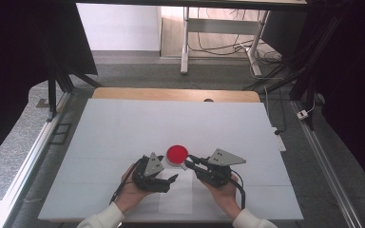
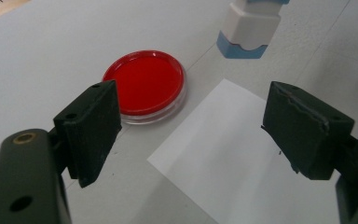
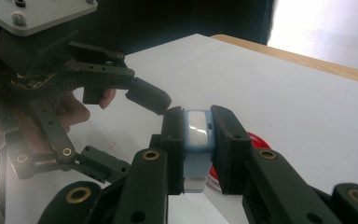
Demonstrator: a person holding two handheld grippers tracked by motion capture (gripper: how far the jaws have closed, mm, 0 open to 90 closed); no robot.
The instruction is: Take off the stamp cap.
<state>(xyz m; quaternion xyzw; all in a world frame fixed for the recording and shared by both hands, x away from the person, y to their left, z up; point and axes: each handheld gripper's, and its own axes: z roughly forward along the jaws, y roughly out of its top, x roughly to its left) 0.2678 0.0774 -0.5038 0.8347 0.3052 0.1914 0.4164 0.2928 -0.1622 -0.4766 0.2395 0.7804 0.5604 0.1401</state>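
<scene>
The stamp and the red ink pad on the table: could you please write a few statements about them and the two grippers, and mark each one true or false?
1. The right gripper is shut on the stamp. True.
2. The left gripper holds the sheet of paper. False: its jaws stand open above the paper, with nothing between them.
3. The red ink pad lies on the paper. False: it lies on the table, beside the sheet's corner.
4. The ink pad is round. True.
5. The stamp is white and blue. True.
</scene>
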